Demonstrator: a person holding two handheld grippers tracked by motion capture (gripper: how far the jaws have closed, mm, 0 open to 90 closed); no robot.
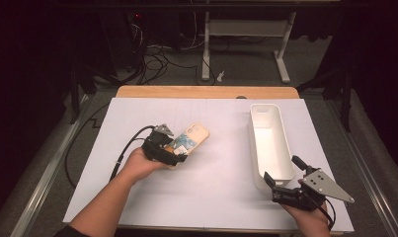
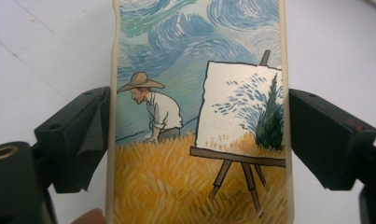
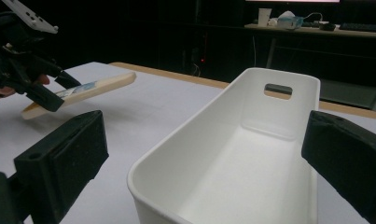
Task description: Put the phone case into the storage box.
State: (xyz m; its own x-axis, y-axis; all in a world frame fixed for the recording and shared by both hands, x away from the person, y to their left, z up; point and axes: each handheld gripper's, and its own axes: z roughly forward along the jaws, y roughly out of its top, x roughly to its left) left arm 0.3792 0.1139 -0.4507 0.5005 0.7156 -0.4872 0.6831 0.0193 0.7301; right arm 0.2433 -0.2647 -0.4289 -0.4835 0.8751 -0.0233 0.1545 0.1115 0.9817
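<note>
Closest to us, in the left gripper view, the phone case (image 2: 199, 116) runs straight up between the two black jaws, its painted back showing a straw-hatted painter, an easel and a swirling blue sky; its top and bottom ends are cut off by the frame. We see both jaws pressed against its cream side edges, so the left gripper (image 1: 179, 152) has it clamped across its width, jaws standing wide. From the high view, the case's long axis slants away from the hand, toward the far right, its camera-cutout end leading. In the right gripper view it hangs tilted above the bench (image 1: 211, 177), far end higher. Our right gripper (image 1: 271, 185) sits at the near end of the white bin (image 1: 270, 143), jaws spread wide with the bin's near rim between them, not touching it.
</note>
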